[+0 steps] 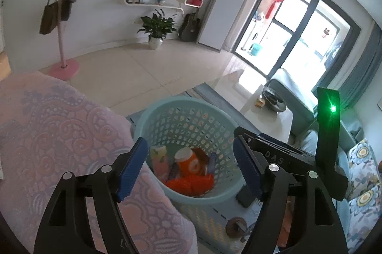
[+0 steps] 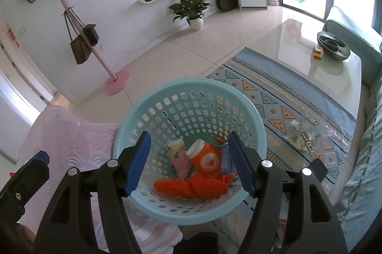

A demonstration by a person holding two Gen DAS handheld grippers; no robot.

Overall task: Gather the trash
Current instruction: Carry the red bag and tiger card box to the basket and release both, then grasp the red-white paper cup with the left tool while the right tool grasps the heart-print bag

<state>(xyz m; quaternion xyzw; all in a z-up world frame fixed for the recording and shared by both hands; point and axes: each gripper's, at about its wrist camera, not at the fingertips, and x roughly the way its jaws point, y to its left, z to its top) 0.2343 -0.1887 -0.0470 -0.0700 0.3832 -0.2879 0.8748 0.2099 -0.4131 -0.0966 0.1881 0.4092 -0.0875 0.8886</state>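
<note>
A light blue perforated basket [image 1: 167, 110] [image 2: 148, 115] stands on the rug beside a pink-covered seat. Inside lie an orange cup with a white lid [image 2: 207, 157] [image 1: 188, 162], a pink drink carton [image 2: 179, 158] [image 1: 159, 159], orange crumpled wrappers [image 2: 191, 186] [image 1: 191, 183] and a small blue packet [image 2: 225, 157]. My left gripper [image 1: 191, 171] is open and empty above the basket. My right gripper [image 2: 189, 164] is open and empty above the basket too; its body shows in the left wrist view [image 1: 286, 156]. A clear plastic bag of trash [image 2: 303, 133] lies on the rug to the right.
A pink patterned cover [image 1: 55, 134] [image 2: 71, 134] lies left of the basket. A white coffee table [image 2: 298, 46] with a dark bowl [image 2: 333, 45] stands at the right, next to a teal sofa [image 2: 358, 182]. A pink coat stand [image 2: 95, 48], potted plant [image 2: 193, 8].
</note>
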